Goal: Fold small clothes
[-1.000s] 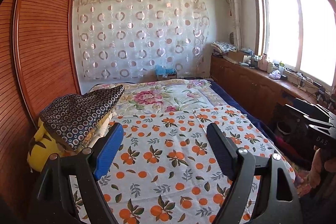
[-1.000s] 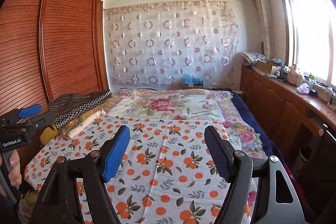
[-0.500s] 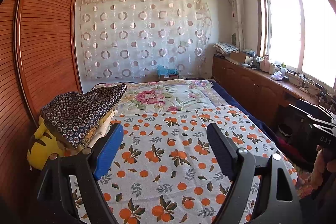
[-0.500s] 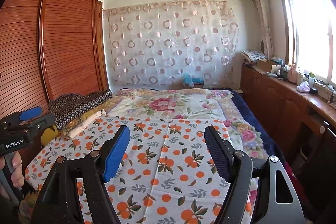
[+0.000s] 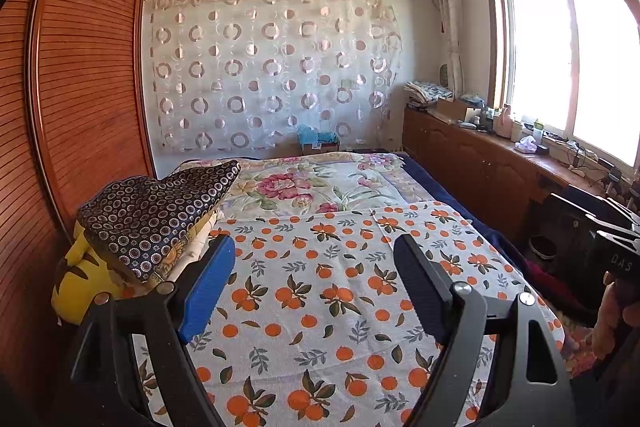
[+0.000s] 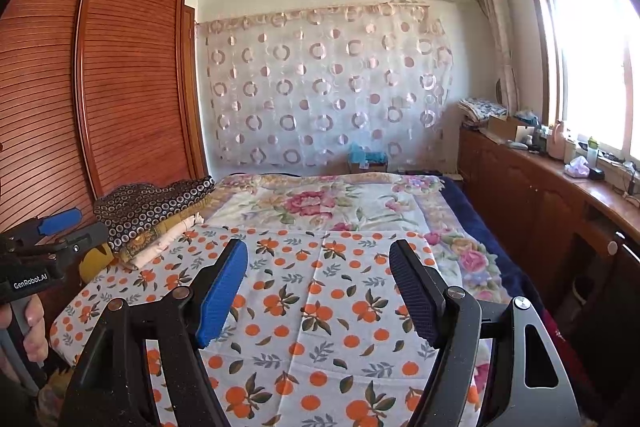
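Note:
A pile of folded clothes, topped by a dark cloth with ring print (image 5: 156,215), lies at the bed's left edge; it also shows in the right wrist view (image 6: 156,207). A yellow cushion (image 5: 76,283) sits under it. My left gripper (image 5: 312,283) is open and empty above the orange-print sheet (image 5: 320,299). My right gripper (image 6: 316,287) is open and empty above the same sheet (image 6: 320,307). The left gripper also shows at the left edge of the right wrist view (image 6: 48,231). No loose small garment shows on the sheet.
A floral quilt (image 5: 320,183) covers the far half of the bed. A wooden wardrobe (image 5: 80,87) stands on the left. A low wooden cabinet (image 5: 480,167) with clutter runs under the window on the right. A patterned curtain (image 5: 272,67) hangs at the back.
Both views have tilted up slightly, so the bed sits lower in the frames. Both grippers stay open and empty.

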`<state>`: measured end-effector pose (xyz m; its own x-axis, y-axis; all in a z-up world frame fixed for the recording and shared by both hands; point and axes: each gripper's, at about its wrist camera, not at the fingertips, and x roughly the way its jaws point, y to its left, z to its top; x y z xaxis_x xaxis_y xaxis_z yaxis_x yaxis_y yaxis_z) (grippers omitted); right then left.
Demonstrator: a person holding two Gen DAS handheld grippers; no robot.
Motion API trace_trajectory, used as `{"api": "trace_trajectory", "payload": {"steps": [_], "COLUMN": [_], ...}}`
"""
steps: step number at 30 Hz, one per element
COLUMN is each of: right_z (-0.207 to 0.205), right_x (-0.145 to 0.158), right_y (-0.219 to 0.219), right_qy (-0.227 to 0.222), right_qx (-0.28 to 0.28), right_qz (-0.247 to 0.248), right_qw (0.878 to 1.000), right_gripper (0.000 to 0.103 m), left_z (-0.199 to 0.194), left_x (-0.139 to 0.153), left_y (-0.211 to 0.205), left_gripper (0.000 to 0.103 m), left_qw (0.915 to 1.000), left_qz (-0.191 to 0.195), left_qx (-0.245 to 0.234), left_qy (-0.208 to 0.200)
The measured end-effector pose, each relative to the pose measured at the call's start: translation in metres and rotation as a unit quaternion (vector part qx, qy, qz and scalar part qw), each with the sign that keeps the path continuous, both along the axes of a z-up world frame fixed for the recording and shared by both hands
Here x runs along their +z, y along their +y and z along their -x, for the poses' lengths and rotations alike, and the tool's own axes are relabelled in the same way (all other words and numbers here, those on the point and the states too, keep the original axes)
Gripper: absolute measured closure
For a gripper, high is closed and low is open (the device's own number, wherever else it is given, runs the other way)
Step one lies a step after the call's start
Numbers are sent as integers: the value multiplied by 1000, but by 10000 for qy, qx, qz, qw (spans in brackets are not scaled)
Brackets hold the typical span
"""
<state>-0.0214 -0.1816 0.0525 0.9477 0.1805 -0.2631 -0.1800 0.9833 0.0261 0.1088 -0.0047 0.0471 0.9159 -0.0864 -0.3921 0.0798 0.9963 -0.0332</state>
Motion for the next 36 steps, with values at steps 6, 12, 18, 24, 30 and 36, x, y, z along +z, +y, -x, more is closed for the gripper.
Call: {"api": "trace_trajectory", "payload": {"steps": [6, 12, 18, 24, 30, 36], "right_z": [-2, -3, -4, -4, -5, -5], "right_x": [-1, -2, -2, -4, -4, -5], "right_y": [-2, -4, -5, -7, -8, -9], "right_qy": [4, 5, -7, -5, 0, -3], "right_qx": [31, 40, 47, 67, 78, 76], "right_qz": [7, 2, 2, -8, -8, -9], "right_qw": [10000, 10000, 10000, 10000, 10000, 10000], "right_gripper": [28, 28, 28, 28, 28, 28], "left_z": [1, 3, 4, 4, 6, 6], "left_x": [1, 2, 2, 2, 0, 0], "left_y": [-1, 1, 2, 3, 5, 5], "left_gripper": [21, 21, 21, 21, 21, 21], "left_qw": [10000, 10000, 10000, 10000, 10000, 10000], "left_qz": [8, 13, 51, 46, 58, 55], "left_qx": [21, 33, 23, 28, 39, 36], "left_qy": [-17, -14, -22, -21, -7, -7]}}
